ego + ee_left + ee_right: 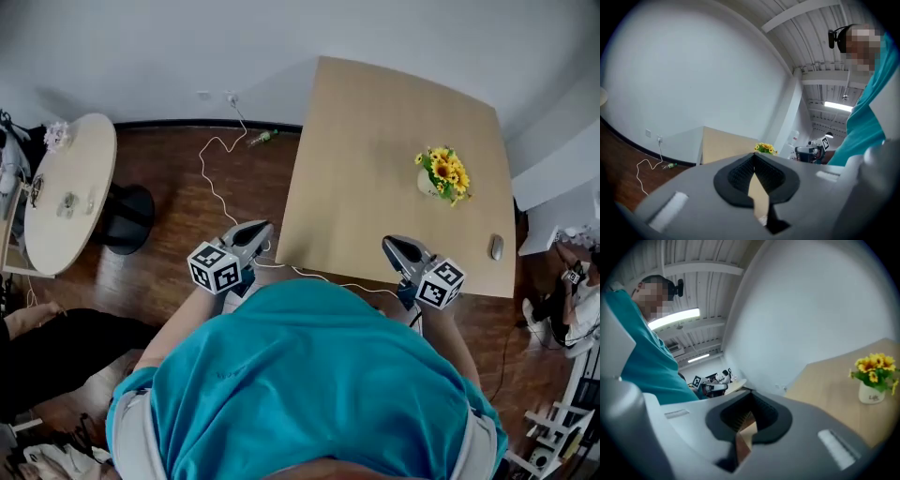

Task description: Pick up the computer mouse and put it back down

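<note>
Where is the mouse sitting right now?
In the head view, the computer mouse lies by the right edge of the table near its front corner, right of the sunflower pot and apart from the right gripper.

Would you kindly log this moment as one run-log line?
left gripper: shut, empty | right gripper: shut, empty | mouse: on table, untouched

Yellow sunflowers in a vase [441, 176] stand on the wooden table [366, 159]

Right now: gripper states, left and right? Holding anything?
Left gripper: closed, holding nothing.
Right gripper: closed, holding nothing.
</note>
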{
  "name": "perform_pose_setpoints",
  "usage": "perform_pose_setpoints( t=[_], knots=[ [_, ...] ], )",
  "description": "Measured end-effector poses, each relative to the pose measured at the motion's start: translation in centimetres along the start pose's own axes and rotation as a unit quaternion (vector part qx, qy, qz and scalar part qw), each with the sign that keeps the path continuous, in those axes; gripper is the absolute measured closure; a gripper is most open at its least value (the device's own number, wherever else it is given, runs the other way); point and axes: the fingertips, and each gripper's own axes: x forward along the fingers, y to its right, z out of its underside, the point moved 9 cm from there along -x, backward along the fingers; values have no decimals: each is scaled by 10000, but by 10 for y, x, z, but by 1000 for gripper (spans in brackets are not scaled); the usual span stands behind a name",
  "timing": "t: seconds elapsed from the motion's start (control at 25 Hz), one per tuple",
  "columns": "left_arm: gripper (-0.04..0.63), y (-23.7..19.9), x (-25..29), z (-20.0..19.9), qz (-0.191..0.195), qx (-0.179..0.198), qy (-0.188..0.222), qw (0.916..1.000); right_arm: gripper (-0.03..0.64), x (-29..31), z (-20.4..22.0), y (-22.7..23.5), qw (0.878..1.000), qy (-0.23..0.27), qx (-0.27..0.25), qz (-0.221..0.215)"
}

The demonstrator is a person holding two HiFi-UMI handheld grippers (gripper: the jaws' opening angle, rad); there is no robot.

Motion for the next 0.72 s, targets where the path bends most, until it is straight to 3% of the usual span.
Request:
perform_pose_setpoints(
  t=[0.12, 0.28, 0.48, 0.72],
  knots=[
    [589, -44, -39, -15, 61, 3, -103, 9999, 614, 51, -2, -35, 10000, -41, 52, 54],
    [589, -71, -57, -29, 120, -9, 134, 9998, 614, 80, -2, -58, 9999, -56, 76, 81],
    [589, -56, -38, -36, 252, -27, 314, 9992, 614, 76, -10, -53, 9996, 28, -131, 229],
    [589, -46, -37, -41, 306, 69, 501, 9983, 614, 81, -11, -50, 9996, 11, -259, 94]
  ],
)
